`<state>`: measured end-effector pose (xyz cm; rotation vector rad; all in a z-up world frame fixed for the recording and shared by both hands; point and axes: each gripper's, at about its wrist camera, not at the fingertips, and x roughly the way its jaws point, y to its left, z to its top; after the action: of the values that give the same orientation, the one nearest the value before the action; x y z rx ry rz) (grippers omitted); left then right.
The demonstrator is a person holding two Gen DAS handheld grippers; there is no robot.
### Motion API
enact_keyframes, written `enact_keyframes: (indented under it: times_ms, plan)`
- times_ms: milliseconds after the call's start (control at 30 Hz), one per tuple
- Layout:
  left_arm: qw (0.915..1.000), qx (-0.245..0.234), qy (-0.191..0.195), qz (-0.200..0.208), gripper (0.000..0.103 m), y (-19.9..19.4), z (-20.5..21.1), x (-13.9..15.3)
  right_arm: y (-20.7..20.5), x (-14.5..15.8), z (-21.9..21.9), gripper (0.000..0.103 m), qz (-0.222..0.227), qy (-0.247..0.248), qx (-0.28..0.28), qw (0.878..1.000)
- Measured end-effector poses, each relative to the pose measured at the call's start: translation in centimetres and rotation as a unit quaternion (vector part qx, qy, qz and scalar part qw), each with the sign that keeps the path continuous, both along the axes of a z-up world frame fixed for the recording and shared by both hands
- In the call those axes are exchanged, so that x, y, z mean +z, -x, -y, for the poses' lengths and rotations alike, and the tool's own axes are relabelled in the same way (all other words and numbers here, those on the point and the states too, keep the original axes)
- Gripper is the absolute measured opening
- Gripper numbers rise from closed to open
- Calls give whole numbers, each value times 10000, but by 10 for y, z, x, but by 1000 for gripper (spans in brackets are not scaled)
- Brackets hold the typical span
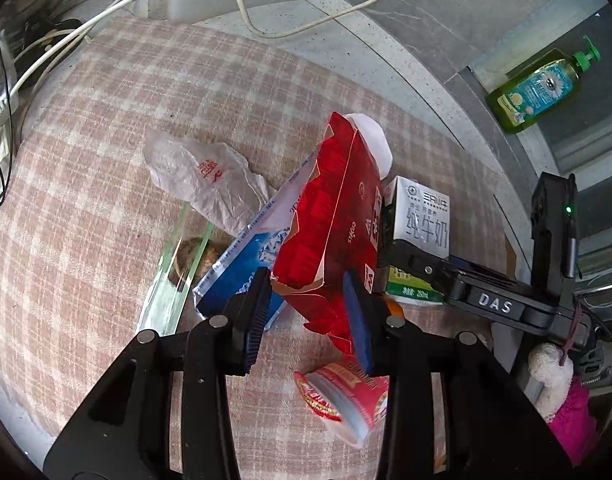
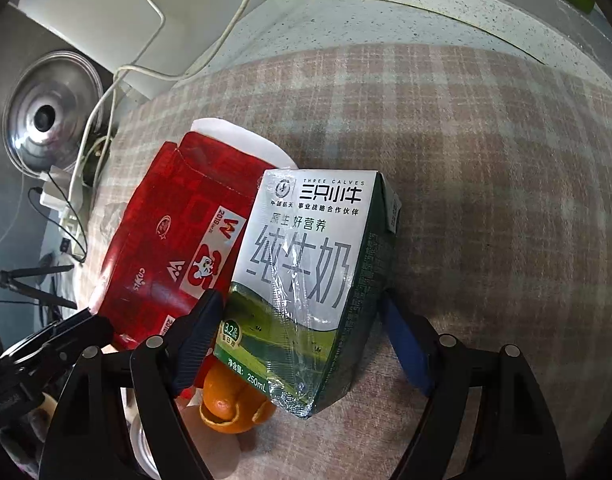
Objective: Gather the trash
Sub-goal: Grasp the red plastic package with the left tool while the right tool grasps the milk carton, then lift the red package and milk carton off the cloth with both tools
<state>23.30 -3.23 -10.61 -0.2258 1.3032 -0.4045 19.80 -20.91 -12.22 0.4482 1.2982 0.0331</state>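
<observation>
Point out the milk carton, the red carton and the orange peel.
milk carton [image 2: 306, 256]: right wrist view, front face lettering.
red carton [image 1: 330, 216]: left wrist view, broad red side.
orange peel [image 2: 230, 408]: right wrist view, outer skin.

I see a home kitchen corner: a plaid cloth [image 1: 106, 208] on the table, a dish-soap bottle [image 1: 540, 88] on the sill, a pot lid [image 2: 52, 114], speckled counter [image 2: 406, 12].

glossy red carton [image 1: 330, 216], woven checked cloth [image 1: 106, 184]
</observation>
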Motion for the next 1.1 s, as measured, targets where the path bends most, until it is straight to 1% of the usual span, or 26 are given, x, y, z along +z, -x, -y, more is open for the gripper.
enact_keyframes:
  times_ms: [133, 200, 233, 367, 467, 600, 633, 700, 767, 800, 833, 867, 933, 1033, 1100]
  plan:
    - [9998, 134, 111, -115, 38, -5, 1, -5, 0, -1, 3, 80, 19, -95, -62, 9999]
    - [9990, 254, 269, -241, 42, -7, -3, -8, 1, -2, 5, 80, 36, -118, -76, 9999]
    - [9984, 277, 408, -260, 43, -6, -4, -6, 1, -2, 5, 80, 48, -130, -83, 9999]
    - [9979, 57, 644, -76, 43, 3, -1, 11, 3, -2, 8, 79, 83, -240, -117, 9996]
    - [9976, -165, 664, 87, 43, 8, 5, 25, 5, -1, 12, 79, 70, -316, -163, 9993]
    - [9967, -346, 725, 151, 43, 8, 16, 33, 8, 0, 18, 79, 69, -404, -266, 9988]
    - [9967, -378, 690, 178, 43, 8, 19, 35, 9, 0, 21, 79, 69, -443, -300, 9985]
    - [9976, -403, 496, 253, 43, 8, 25, 37, 13, 0, 28, 78, 71, -491, -361, 9981]
    - [9976, -424, 475, 273, 43, 7, 30, 38, 19, 1, 37, 77, 78, -503, -457, 9977]
    - [9974, -444, 500, 273, 43, 7, 31, 38, 22, 1, 41, 75, 78, -511, -502, 9974]
    - [9973, -459, 503, 283, 43, 7, 32, 38, 26, 2, 45, 64, 100, -527, -577, 9969]
    - [9971, -474, 533, 284, 43, 7, 33, 39, 30, 3, 54, 55, 139, -681, -692, 9952]
    - [9961, -573, 603, 295, 43, 7, 38, 42, 33, 3, 65, 53, 79, -891, -801, 9928]
    - [9953, -783, 397, 413, 43, 11, 50, 47, 35, 1, 70, 53, 83, -925, -752, 9928]
    - [9943, -935, 356, 355, 43, 14, 58, 44, 38, 2, 73, 53, 101, -927, -782, 9926]
